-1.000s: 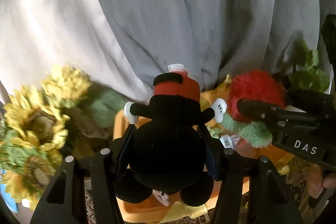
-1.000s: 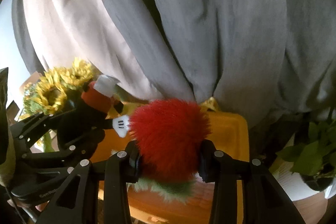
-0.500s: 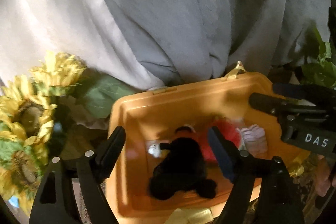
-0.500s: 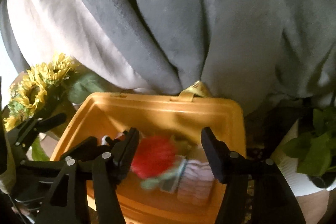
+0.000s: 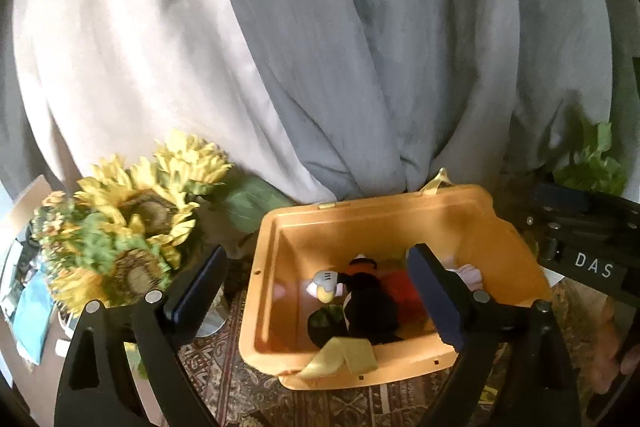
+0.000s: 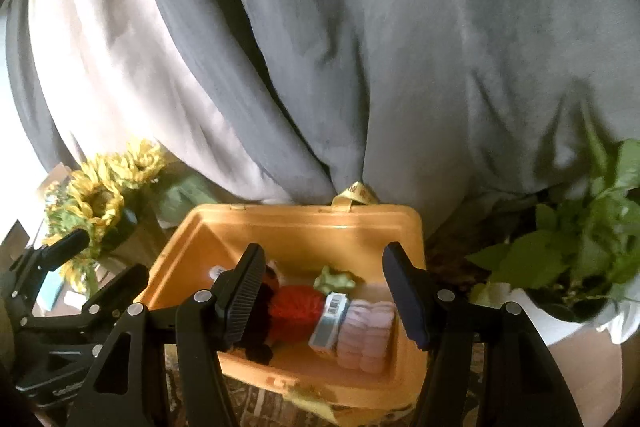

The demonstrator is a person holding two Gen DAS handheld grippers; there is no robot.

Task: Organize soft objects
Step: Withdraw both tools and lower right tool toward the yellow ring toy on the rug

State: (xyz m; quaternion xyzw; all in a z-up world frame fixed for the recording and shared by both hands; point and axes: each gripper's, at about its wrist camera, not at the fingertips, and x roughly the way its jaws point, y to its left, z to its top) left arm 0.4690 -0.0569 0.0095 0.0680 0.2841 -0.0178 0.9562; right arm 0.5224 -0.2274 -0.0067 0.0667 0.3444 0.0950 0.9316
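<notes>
1 orange bin [image 6: 408, 227], 3 soft toys inside, 2 open grippers, 1 sunflower bunch [image 5: 132, 227], 1 potted plant [image 6: 580, 259]

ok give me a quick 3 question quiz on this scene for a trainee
1. True or false: the left tool is shut on the black plush toy.
2. What lies directly right of the red furry toy in the orange bin, seen from the right wrist?
A. sunflowers
B. a pink ribbed soft item with a barcode tag
C. a potted plant
3. Fill in: the right tool is ____ above the bin.

Key
1. False; its fingers are spread and the toy lies in the bin.
2. B, the pink ribbed soft item.
3. open
</notes>
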